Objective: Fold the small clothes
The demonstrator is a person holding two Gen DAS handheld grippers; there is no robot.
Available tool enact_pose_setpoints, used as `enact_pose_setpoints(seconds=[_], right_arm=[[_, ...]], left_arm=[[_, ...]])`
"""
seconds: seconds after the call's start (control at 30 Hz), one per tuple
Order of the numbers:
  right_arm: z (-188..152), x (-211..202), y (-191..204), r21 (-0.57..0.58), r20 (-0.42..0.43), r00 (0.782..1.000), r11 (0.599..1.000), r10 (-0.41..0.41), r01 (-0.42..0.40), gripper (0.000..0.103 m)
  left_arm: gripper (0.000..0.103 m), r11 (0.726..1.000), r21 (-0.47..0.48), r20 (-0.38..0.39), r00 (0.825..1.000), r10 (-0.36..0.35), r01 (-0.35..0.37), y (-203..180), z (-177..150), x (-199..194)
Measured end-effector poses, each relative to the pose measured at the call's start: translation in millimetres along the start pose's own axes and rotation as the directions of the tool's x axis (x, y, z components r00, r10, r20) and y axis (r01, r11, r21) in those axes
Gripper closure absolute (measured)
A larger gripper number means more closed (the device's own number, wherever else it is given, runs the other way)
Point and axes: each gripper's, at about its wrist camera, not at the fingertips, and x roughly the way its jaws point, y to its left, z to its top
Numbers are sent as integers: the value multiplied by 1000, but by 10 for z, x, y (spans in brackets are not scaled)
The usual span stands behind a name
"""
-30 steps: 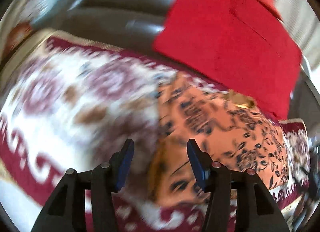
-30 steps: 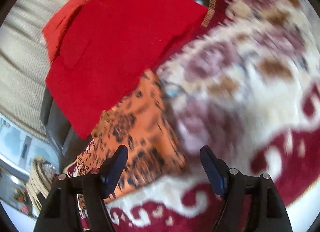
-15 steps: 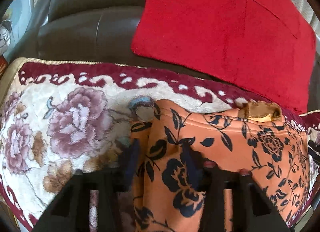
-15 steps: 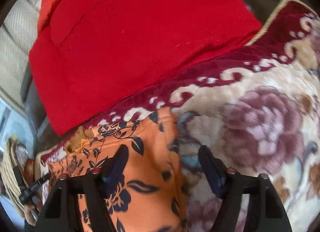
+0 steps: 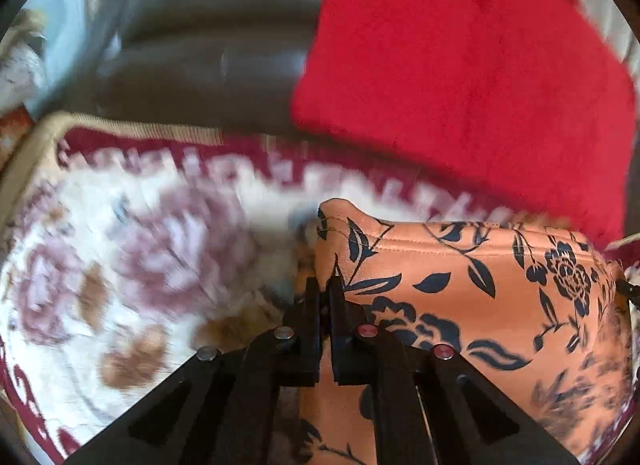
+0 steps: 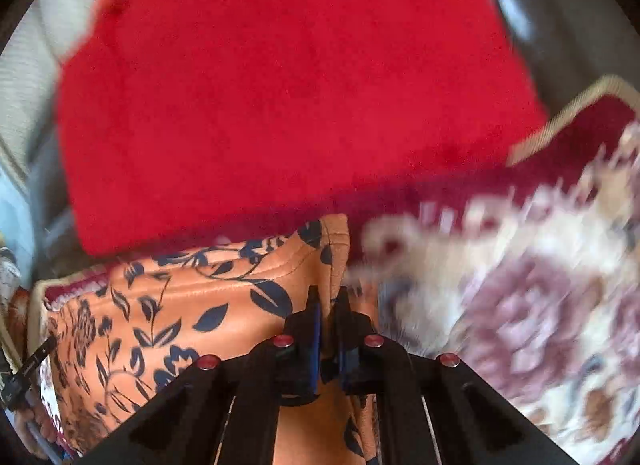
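Fold just starting, corners pinched.
Left gripper (image 5: 326, 285) and right gripper (image 6: 329, 297) clamp orange floral cloth garment (image 5: 460, 285); folding itself not yet done.

Small garment of orange fabric (image 5: 460, 289), printed with dark navy leaves, vines and flowers. Plush blanket (image 5: 132, 249): cream ground, mauve roses, brown leaves, maroon scrolled border, beige edging. Plain bright red cloth (image 6: 280, 97), unpatterned. Dark grey-brown leather cushions (image 5: 192, 49), unpatterned. Black gripper fingers (image 6: 308, 329) are lined with blue pads.

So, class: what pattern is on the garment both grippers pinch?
Orange garment with dark navy flowers and leaves; clearest in left wrist view.
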Motion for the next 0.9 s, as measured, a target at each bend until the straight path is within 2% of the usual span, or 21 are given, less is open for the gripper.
enact_pose_setpoints(seconds=[0.07, 0.1, 0.13, 0.17, 0.2, 0.27, 0.3, 0.37, 0.43, 0.5, 0.53, 0.57, 0.63, 0.67, 0.7, 0.73, 0.8, 0.9], right_arm=[[-87, 192, -70, 26, -54, 998, 1000, 11, -10, 91], [-119, 123, -98, 43, -20, 1000, 999, 24, -23, 86], [-143, -11, -125, 63, 19, 999, 997, 34, -35, 69], [-162, -129, -145, 75, 45, 998, 996, 38, -42, 53], [-196, -311, -172, 94, 82, 996, 995, 33, -41, 27], [-267, -584, -189, 115, 134, 989, 991, 55, -71, 26], [-320, -728, -175, 119, 153, 983, 986, 99, -118, 26], [-455, -977, -83, 122, 167, 964, 966, 205, -227, 26], [-661, -1105, 26, 133, 165, 925, 921, 343, -365, 26], [-883, -1038, 96, 159, 121, 882, 868, 455, -470, 26], [-1015, -933, 95, 188, 94, 875, 855, 475, -484, 26], [-1109, -820, 57, 213, 72, 886, 861, 458, -462, 26], [-1272, -587, -198, 303, 53, 925, 877, 375, -373, 31], [-1326, -549, -370, 370, 91, 911, 836, 402, -406, 33], [-1364, -549, -521, 426, 141, 882, 776, 450, -464, 33], [-1384, -599, -622, 459, 178, 873, 747, 453, -481, 31], [-1360, -725, -689, 464, 207, 873, 741, 441, -485, 30], [-1224, -832, -585, 407, 199, 851, 749, 486, -523, 30]], left_arm=[[94, 1000, -11, 12, 1000, 0, 0, 12, 0, 21], [92, 1000, -8, 13, 1000, -3, 4, 7, 18, -61], [86, 1000, -10, 26, 1000, -7, 8, 9, 31, -157], [71, 1000, -18, 48, 999, -5, 6, 23, 40, -261], [56, 1000, -26, 69, 998, -3, 4, 30, 44, -366], [44, 999, -44, 128, 992, -10, 16, 66, 0, -664], [40, 998, -51, 160, 987, -24, 33, 76, -64, -826], [40, 997, -53, 176, 983, -43, 53, 53, -193, -1020], [39, 995, -42, 171, 982, -84, 93, 4, -380, -1149], [38, 993, -11, 151, 982, -110, 113, -79, -617, -1189], [36, 993, 2, 141, 983, -117, 118, -103, -702, -1167], [35, 993, 15, 123, 986, -114, 114, -136, -805, -1110], [35, 997, 44, 51, 996, -69, 67, -155, -985, -893], [35, 998, 41, 19, 999, -42, 41, -134, -1036, -803], [35, 999, 24, -6, 1000, -25, 25, -82, -1088, -738], [35, 999, -16, -15, 999, -40, 40, 7, -1138, -713], [35, 997, -57, -9, 998, -58, 57, 79, -1157, -762], [35, 998, -32, 32, 998, -59, 60, 39, -1140, -911]])
